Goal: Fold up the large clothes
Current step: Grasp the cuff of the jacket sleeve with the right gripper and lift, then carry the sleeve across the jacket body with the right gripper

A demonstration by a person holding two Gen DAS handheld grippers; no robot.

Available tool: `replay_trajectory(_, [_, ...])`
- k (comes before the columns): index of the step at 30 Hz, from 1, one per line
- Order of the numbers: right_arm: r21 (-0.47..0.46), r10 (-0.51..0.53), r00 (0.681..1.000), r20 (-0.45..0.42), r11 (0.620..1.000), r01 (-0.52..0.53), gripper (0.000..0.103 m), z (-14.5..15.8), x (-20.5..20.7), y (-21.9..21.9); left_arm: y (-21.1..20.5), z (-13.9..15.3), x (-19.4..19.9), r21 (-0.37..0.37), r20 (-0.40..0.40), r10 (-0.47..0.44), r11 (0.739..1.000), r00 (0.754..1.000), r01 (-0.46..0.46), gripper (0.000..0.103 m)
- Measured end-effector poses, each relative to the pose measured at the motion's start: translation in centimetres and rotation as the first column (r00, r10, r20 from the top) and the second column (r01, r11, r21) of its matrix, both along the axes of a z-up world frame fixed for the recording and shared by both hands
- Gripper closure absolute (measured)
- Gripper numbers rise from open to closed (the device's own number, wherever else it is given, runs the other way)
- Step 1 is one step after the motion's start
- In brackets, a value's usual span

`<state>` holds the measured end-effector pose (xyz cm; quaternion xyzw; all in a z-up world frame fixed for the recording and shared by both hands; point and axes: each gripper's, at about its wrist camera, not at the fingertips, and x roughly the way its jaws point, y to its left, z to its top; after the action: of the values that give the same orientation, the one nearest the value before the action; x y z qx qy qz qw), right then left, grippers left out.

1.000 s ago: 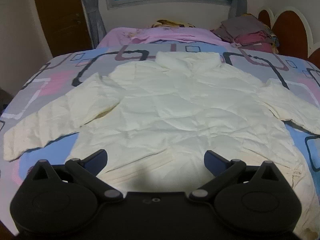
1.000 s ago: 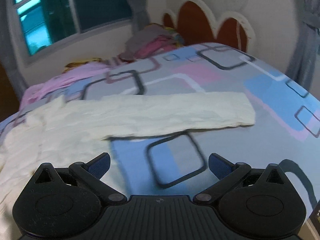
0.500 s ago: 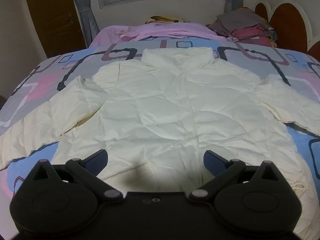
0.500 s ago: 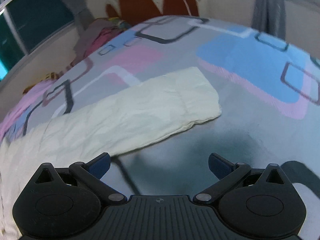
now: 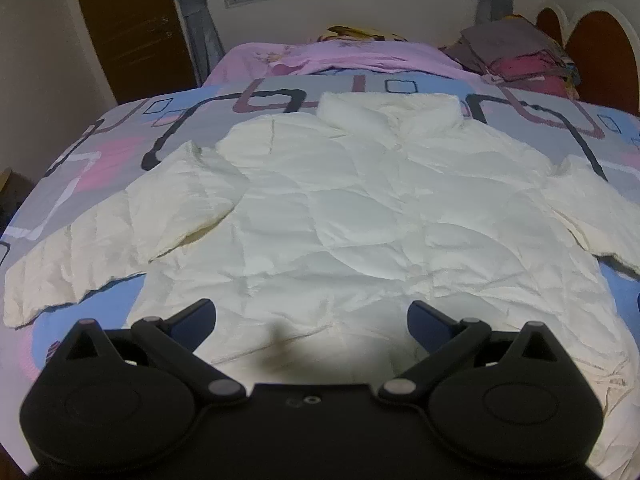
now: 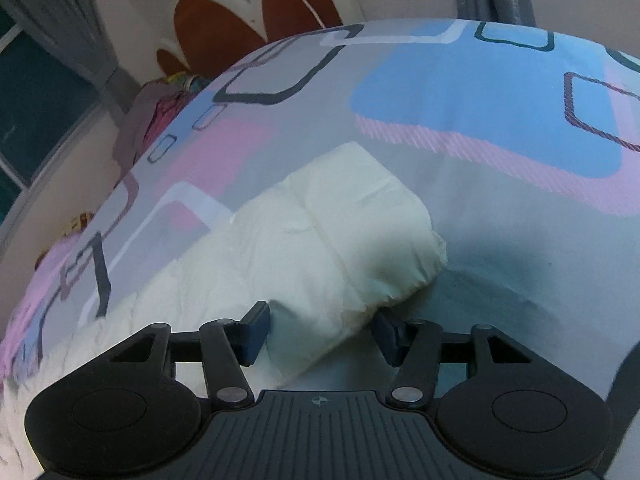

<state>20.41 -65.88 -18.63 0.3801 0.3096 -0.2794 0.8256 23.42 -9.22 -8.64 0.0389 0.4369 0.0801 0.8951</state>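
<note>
A cream padded jacket lies flat on the bed with its collar toward the window and both sleeves spread out. My left gripper is open and empty above the jacket's hem. In the right wrist view the cuff end of the jacket's right sleeve lies on the patterned bed cover. My right gripper is low over the cuff with its jaws partly closed, one on each side of the cuff. The sleeve fabric fills the gap between the fingers.
The bed cover has blue, pink and grey squares. A pile of folded clothes sits at the far right by the headboard. A pink blanket lies along the far side under the window. A dark door stands at the left.
My right gripper has swung right along the sleeve, dropped onto its cuff and narrowed its jaws around it. My left gripper shifted only slightly over the hem and stays open.
</note>
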Motion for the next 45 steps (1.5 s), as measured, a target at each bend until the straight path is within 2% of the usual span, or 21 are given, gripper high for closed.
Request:
replay_trajectory(1, [0.002, -0.003, 1.000, 0.016, 1.000, 0.003, 0.053, 0.0, 0.0, 0.0, 0.3, 0.1, 0.0, -0.003, 0.003, 0.004, 1.000, 1.000, -0.004, 0.001])
replay_trajectory(2, [0.008, -0.002, 1.000, 0.024, 1.000, 0.001, 0.075, 0.0, -0.1, -0.1, 0.5, 0.2, 0.0, -0.005, 0.004, 0.007, 1.000, 1.000, -0.007, 0.001])
replay_trajectory(3, [0.020, 0.001, 1.000, 0.030, 1.000, -0.002, 0.084, -0.1, -0.1, -0.2, 0.8, 0.2, 0.0, -0.006, 0.006, 0.009, 1.000, 1.000, -0.009, 0.001])
replay_trajectory(6, [0.025, -0.012, 0.999, 0.045, 1.000, 0.011, 0.089, 0.0, -0.2, -0.1, 1.6, 0.4, -0.1, -0.015, 0.010, 0.023, 1.000, 1.000, -0.023, 0.001])
replay_trajectory(7, [0.011, -0.009, 0.998, 0.055, 1.000, 0.009, 0.095, 0.4, -0.2, 0.1, 2.0, 0.5, -0.1, -0.020, 0.013, 0.026, 0.999, 1.000, -0.026, 0.001])
replay_trajectory(12, [-0.113, 0.050, 0.990, 0.131, 0.993, -0.036, 0.098, 3.9, 0.3, 3.0, 4.0, 0.8, 0.0, -0.042, 0.039, 0.035, 0.999, 0.999, -0.033, 0.001])
replay_trajectory(17, [-0.237, 0.198, 0.958, 0.208, 0.960, -0.147, 0.098, 8.9, 2.5, 9.3, 6.6, 1.1, 0.5, -0.080, 0.070, 0.044, 0.996, 0.997, -0.038, 0.001])
replay_trajectory(20, [-0.334, 0.321, 0.919, 0.230, 0.913, -0.235, 0.098, 11.8, 4.4, 15.3, 8.4, 1.0, 1.1, -0.099, 0.081, 0.045, 0.994, 0.996, -0.037, 0.001])
replay_trajectory(23, [-0.406, 0.460, 0.853, 0.244, 0.848, -0.341, 0.098, 14.1, 6.4, 22.3, 10.7, 1.0, 1.5, -0.123, 0.089, 0.057, 0.991, 0.994, -0.045, 0.001])
replay_trajectory(25, [-0.443, 0.551, 0.797, 0.247, 0.796, -0.413, 0.098, 14.9, 7.5, 27.4, 12.3, 0.8, 1.9, -0.134, 0.089, 0.070, 0.989, 0.994, -0.057, 0.001])
replay_trajectory(28, [-0.459, 0.655, 0.720, 0.230, 0.725, -0.513, 0.098, 14.5, 9.2, 34.5, 14.9, 0.4, 2.4, -0.157, 0.079, 0.088, 0.985, 0.993, -0.075, 0.001])
replay_trajectory(32, [-0.432, 0.738, 0.651, 0.175, 0.652, -0.623, 0.098, 11.6, 11.2, 42.3, 17.9, 0.1, 2.9, -0.159, 0.097, 0.110, 0.983, 0.989, -0.094, 0.001])
replay_trajectory(35, [-0.386, 0.769, 0.627, 0.122, 0.619, -0.684, 0.098, 8.8, 12.1, 46.5, 19.4, 0.1, 3.2, -0.163, 0.116, 0.092, 0.984, 0.989, -0.073, 0.002])
replay_trajectory(40, [-0.294, 0.798, 0.601, 0.044, 0.585, -0.756, 0.097, 4.8, 13.8, 50.0, 20.4, 0.1, 4.2, -0.198, 0.150, 0.025, 0.980, 0.988, 0.005, 0.002])
replay_trajectory(42, [-0.284, 0.806, 0.591, -0.001, 0.567, -0.773, 0.097, 4.1, 14.2, 51.5, 20.5, 0.1, 4.9, -0.229, 0.156, -0.007, 0.972, 0.988, 0.044, 0.002])
replay_trajectory(43, [-0.278, 0.812, 0.584, -0.018, 0.557, -0.783, 0.092, 3.9, 14.3, 52.0, 20.6, 0.0, 5.2, -0.249, 0.157, -0.017, 0.967, 0.987, 0.057, 0.002])
replay_trajectory(44, [-0.275, 0.811, 0.584, -0.026, 0.556, -0.785, 0.072, 3.6, 14.2, 52.2, 20.5, 0.0, 5.6, -0.268, 0.154, -0.026, 0.961, 0.988, 0.067, 0.002])
replay_trajectory(45, [-0.274, 0.810, 0.586, -0.023, 0.559, -0.783, 0.059, 3.4, 13.2, 52.4, 20.4, -0.1, 6.1, -0.287, 0.147, -0.036, 0.955, 0.988, 0.078, 0.002])
